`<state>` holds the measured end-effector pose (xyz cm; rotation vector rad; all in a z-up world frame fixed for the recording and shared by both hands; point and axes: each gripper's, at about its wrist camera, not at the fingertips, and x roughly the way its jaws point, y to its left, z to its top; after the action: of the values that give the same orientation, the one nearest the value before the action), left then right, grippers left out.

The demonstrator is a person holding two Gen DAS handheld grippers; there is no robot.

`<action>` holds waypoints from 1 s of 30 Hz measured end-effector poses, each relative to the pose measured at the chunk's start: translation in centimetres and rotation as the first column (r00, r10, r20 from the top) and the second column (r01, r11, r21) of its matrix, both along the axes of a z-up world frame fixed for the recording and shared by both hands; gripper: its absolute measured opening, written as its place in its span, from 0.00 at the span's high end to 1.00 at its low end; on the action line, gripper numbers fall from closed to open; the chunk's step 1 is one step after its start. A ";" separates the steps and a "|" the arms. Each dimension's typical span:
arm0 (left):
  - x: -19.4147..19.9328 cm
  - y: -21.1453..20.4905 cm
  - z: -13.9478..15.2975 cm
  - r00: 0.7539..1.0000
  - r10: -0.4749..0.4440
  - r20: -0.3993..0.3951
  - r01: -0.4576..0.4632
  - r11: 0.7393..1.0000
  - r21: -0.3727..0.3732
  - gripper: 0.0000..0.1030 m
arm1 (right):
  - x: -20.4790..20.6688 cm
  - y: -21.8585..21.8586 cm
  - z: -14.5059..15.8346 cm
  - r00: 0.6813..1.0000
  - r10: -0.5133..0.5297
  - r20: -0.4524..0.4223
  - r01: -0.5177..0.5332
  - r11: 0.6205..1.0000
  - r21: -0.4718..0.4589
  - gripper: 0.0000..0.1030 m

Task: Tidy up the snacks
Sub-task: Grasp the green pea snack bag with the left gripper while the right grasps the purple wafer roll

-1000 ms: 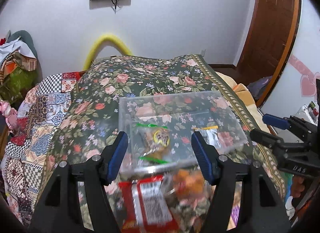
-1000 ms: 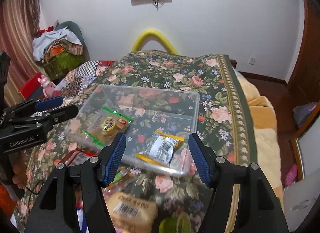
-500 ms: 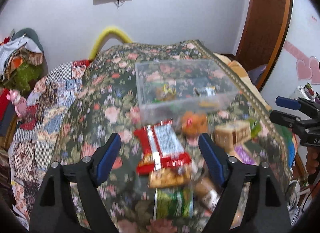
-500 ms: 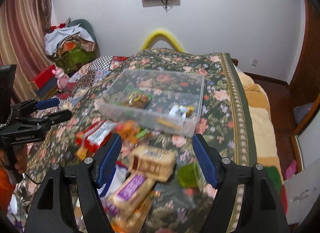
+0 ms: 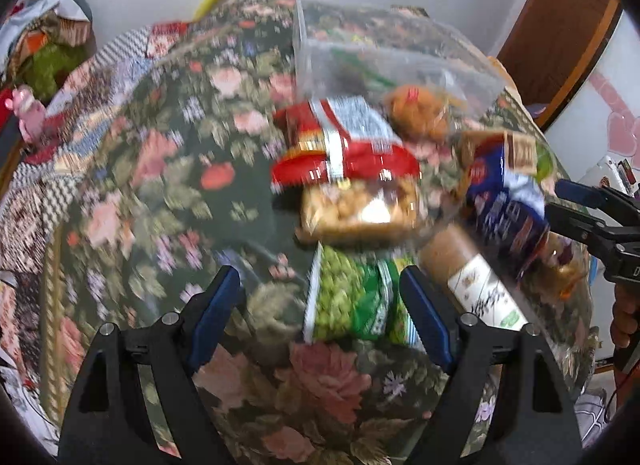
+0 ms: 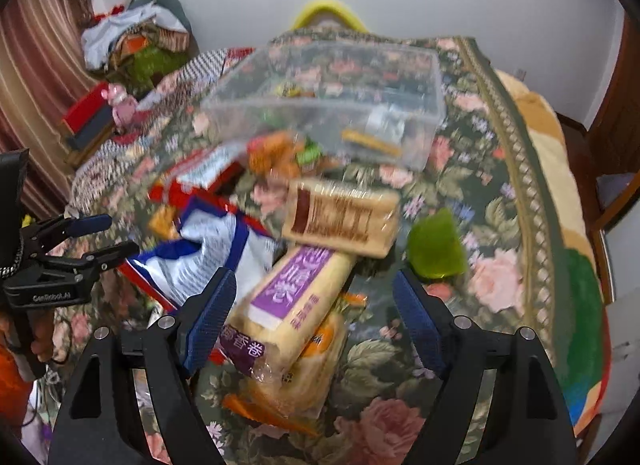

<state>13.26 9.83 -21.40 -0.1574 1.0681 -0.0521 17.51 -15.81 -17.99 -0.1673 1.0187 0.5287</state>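
Note:
A clear plastic bin point(image 6: 332, 101) with a few snack packets inside sits on the flowered bedspread point(image 6: 500, 193); it also shows in the left wrist view point(image 5: 380, 61). In front of it lies a pile of snacks. My left gripper point(image 5: 320, 313) is open and empty, low over a green pea packet point(image 5: 352, 297), below a peanut bag point(image 5: 360, 205) and a red packet point(image 5: 344, 145). My right gripper point(image 6: 312, 317) is open and empty over a purple-labelled roll pack point(image 6: 288, 293), near a beige cracker pack point(image 6: 340, 221), a blue-white bag point(image 6: 200, 253) and a green jelly point(image 6: 436, 245).
A brown biscuit tube point(image 5: 468, 273) and a blue bag point(image 5: 504, 201) lie at the pile's right. Clothes are heaped by the wall point(image 6: 136, 37). A wooden door point(image 5: 556, 21) stands at the right. The bed edge point(image 6: 560, 185) drops off to the right.
Both grippers have pulled back from the bin and dropped low toward the snack pile, which now fills the foreground. Both stay open and empty. The views are motion-blurred.

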 end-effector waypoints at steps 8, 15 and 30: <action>-0.1 -1.7 -1.8 0.998 -0.057 -0.026 0.057 0.998 0.004 0.20 | 0.1 0.4 -1.3 1.000 -0.001 -0.021 0.000 1.000 -0.015 0.24; 0.1 -1.6 -2.6 0.999 -0.043 -0.006 0.043 0.999 0.008 0.20 | 0.0 -1.7 -1.0 0.999 -0.032 -0.029 0.032 0.999 -0.011 0.25; -0.5 -2.0 -1.9 0.996 -0.063 0.064 0.062 0.998 0.021 0.52 | 1.8 0.5 -2.9 0.997 0.000 -0.082 -0.001 1.000 -0.021 0.58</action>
<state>12.74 7.83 -23.28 -0.1044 1.0082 -0.1027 19.36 -15.28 -20.87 -0.1653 1.1041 0.5290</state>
